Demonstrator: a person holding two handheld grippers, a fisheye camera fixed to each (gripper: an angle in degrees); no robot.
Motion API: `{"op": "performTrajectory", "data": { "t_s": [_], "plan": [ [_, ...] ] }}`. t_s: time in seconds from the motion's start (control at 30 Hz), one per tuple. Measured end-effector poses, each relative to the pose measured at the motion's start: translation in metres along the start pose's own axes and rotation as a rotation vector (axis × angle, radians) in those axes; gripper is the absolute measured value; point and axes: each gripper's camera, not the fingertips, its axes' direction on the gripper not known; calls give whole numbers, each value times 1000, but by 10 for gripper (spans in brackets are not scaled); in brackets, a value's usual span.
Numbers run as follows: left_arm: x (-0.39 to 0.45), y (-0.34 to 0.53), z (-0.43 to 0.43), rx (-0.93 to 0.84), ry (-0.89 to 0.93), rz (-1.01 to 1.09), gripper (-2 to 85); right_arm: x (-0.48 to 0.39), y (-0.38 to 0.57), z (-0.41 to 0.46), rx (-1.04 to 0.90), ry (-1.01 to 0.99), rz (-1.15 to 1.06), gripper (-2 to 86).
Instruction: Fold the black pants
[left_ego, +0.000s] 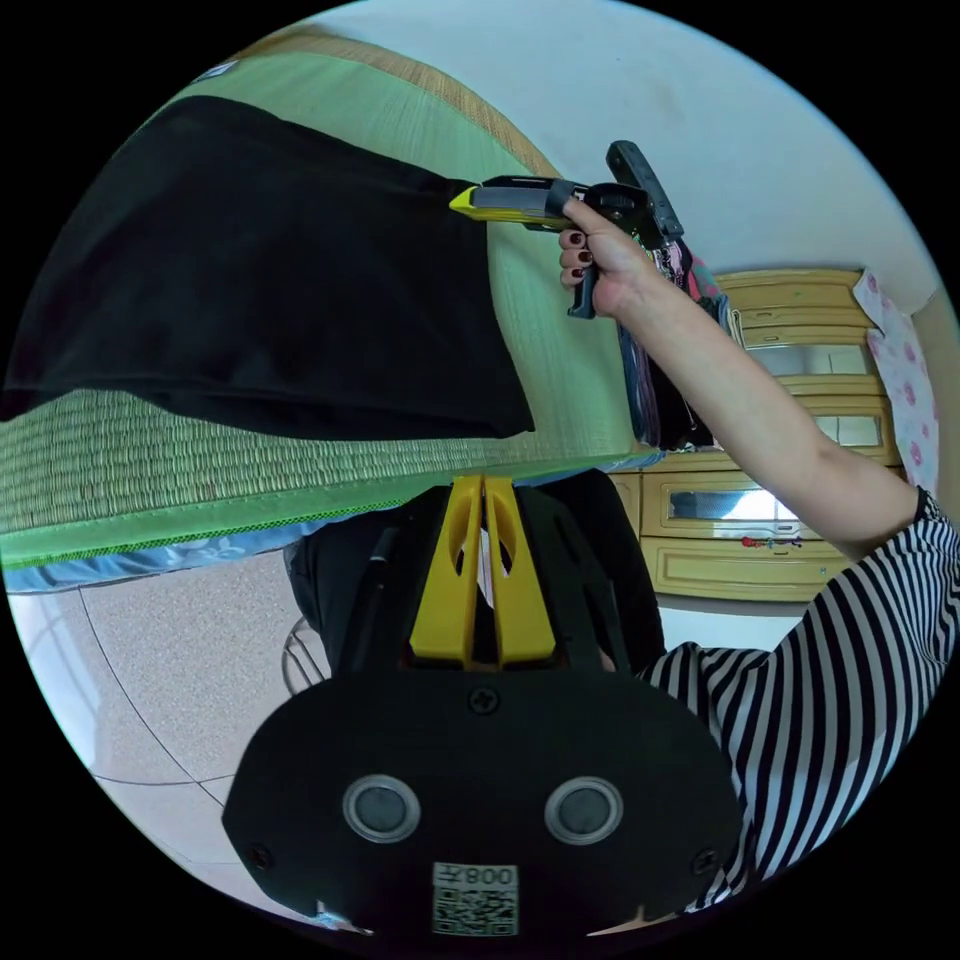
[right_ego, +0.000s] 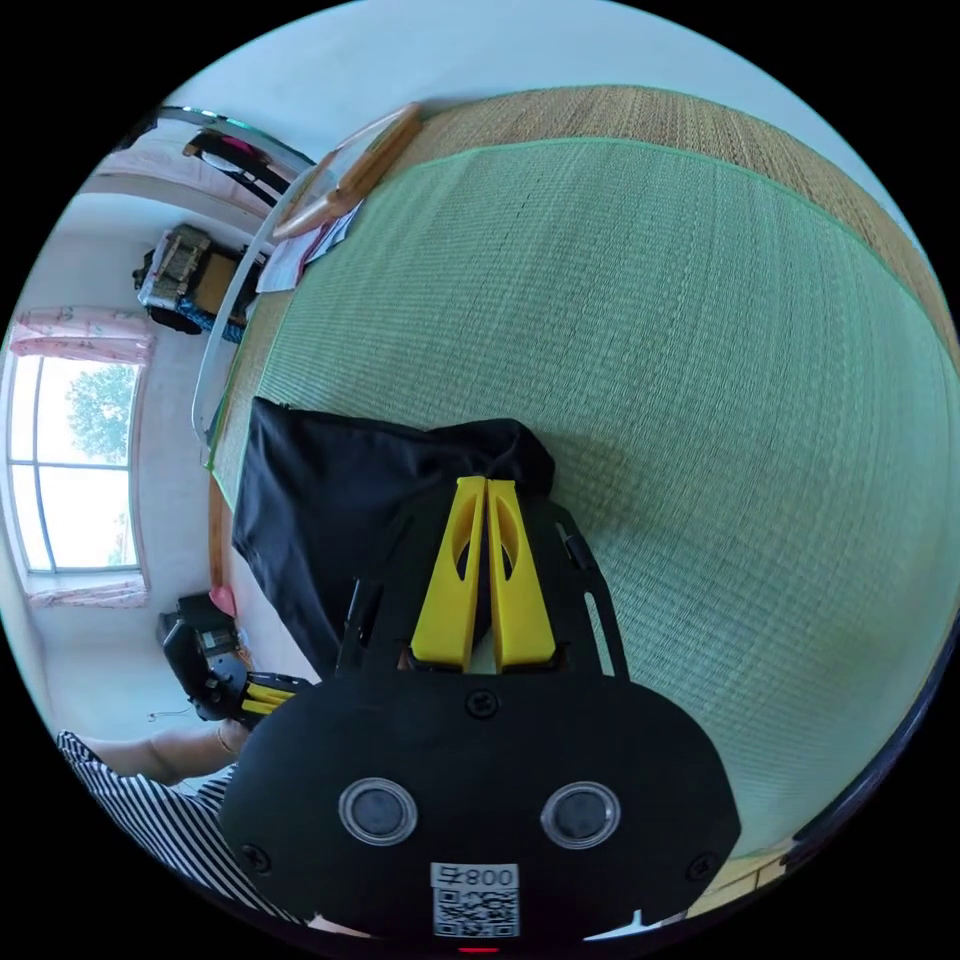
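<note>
The black pants (left_ego: 260, 290) lie flat on a green woven mat (left_ego: 130, 480) covering a bed. A hand holds my right gripper (left_ego: 462, 200) at the pants' far corner. In the right gripper view its yellow jaws (right_ego: 486, 484) are shut on a bunched-up fold of the pants (right_ego: 330, 500), lifted slightly off the mat (right_ego: 680, 400). My left gripper (left_ego: 484, 482) hovers at the mat's near edge, just short of the pants' near corner. Its jaws are pressed together with nothing between them. It also appears small (right_ego: 262, 697) beside the bed in the right gripper view.
A wooden dresser (left_ego: 760, 520) and hanging clothes (left_ego: 660, 390) stand past the bed's end. Tiled floor (left_ego: 150, 680) lies beside the bed. A person's striped sleeve (left_ego: 840, 660) is near the left gripper. A window (right_ego: 70, 470) and a wooden-framed object (right_ego: 345, 170) are at the mat's far end.
</note>
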Motion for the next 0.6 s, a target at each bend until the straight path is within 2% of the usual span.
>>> {"op": "performTrajectory", "data": {
  "t_s": [0.23,0.37,0.6],
  "plan": [
    [-22,-5,4,35,88,-14,33,49,30,-3,94,-189,95,1],
    [-41,-10,16,60,229,-76,75,78,57,-2,114,-246,133,2],
    [-76,-10,36,125,415,-228,41,127,170,5,79,-435,130,25]
  ]
}}
